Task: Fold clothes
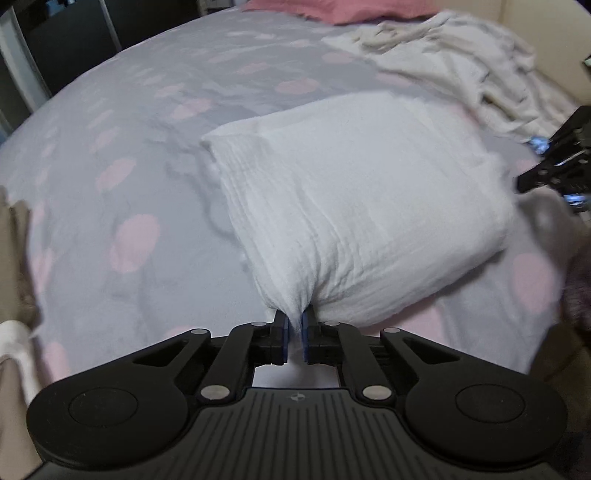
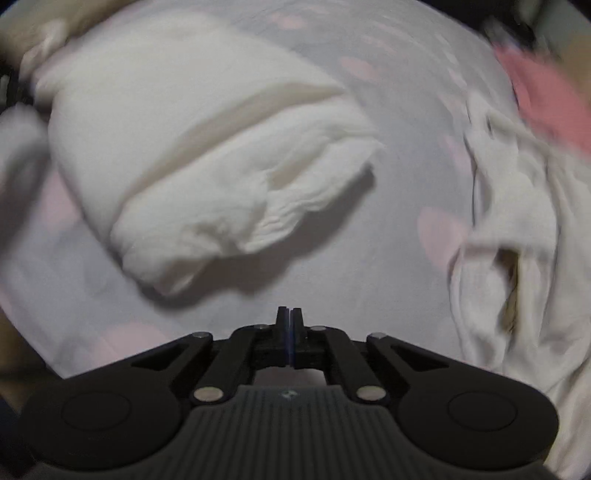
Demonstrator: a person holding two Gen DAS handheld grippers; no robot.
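Observation:
A folded white garment (image 1: 354, 199) lies on the grey bedspread with pink spots (image 1: 129, 147). My left gripper (image 1: 294, 323) is shut on its near corner, the cloth pinched between the blue pads. In the right wrist view the same white garment (image 2: 207, 155) hangs folded and partly lifted above the bedspread (image 2: 369, 258), casting a shadow. My right gripper (image 2: 290, 317) is shut with nothing between its fingers, a short way in front of the garment. That right gripper (image 1: 554, 166) also shows at the right edge of the left wrist view, beside the garment.
A crumpled cream garment (image 1: 461, 62) lies at the back right of the bed, seen too as a cream heap (image 2: 517, 240) in the right wrist view. A pink cloth (image 1: 332, 9) sits at the far edge. Beige fabric (image 1: 14, 258) lies at the left.

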